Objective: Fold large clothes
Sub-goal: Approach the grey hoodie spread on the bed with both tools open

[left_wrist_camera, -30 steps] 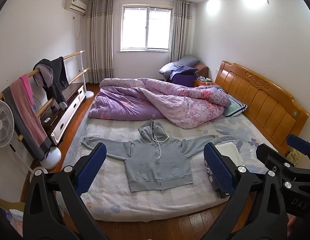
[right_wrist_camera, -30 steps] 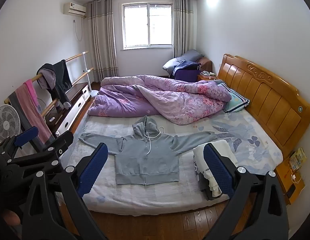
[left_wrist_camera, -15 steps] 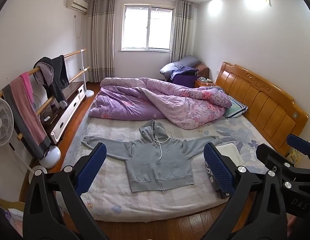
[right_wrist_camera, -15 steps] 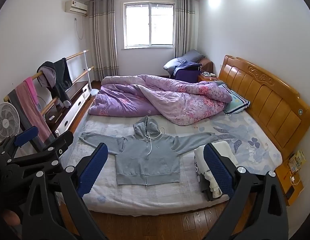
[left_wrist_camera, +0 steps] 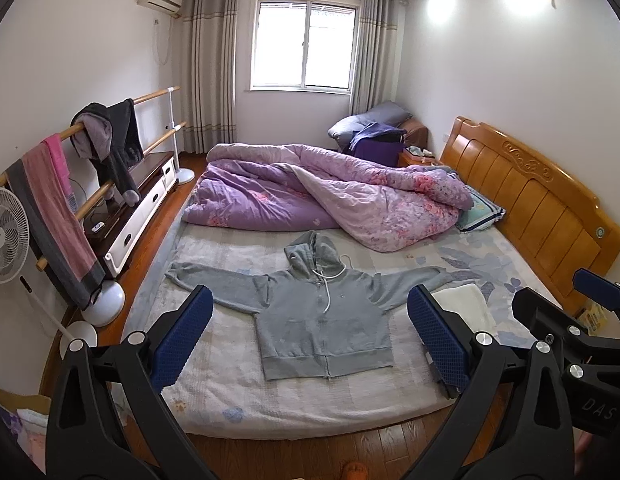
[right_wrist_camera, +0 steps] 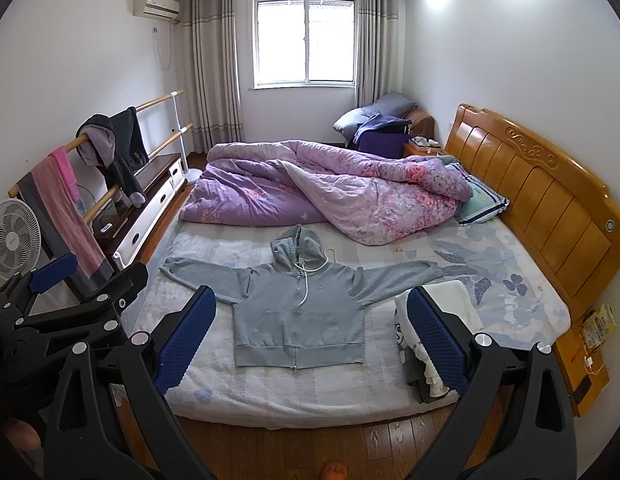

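Note:
A grey zip hoodie (left_wrist_camera: 322, 320) lies flat on the bed, front up, sleeves spread left and right, hood toward the far side; it also shows in the right wrist view (right_wrist_camera: 299, 312). My left gripper (left_wrist_camera: 310, 336) is open and empty, held above the floor at the bed's near edge, well short of the hoodie. My right gripper (right_wrist_camera: 310, 336) is open and empty too, at about the same distance. Each gripper shows at the edge of the other's view: the right one (left_wrist_camera: 590, 320), the left one (right_wrist_camera: 69, 300).
A purple quilt (left_wrist_camera: 330, 196) is heaped on the far half of the bed. A stack of folded clothes (right_wrist_camera: 434, 324) sits at the near right of the mattress. A wooden headboard (left_wrist_camera: 526, 204) is at the right; a clothes rack (left_wrist_camera: 69, 184) and fan (left_wrist_camera: 5, 236) at the left.
Both views have tilted up slightly, so the bed and hoodie sit a little lower in frame. The hoodie has not moved and both grippers stay open.

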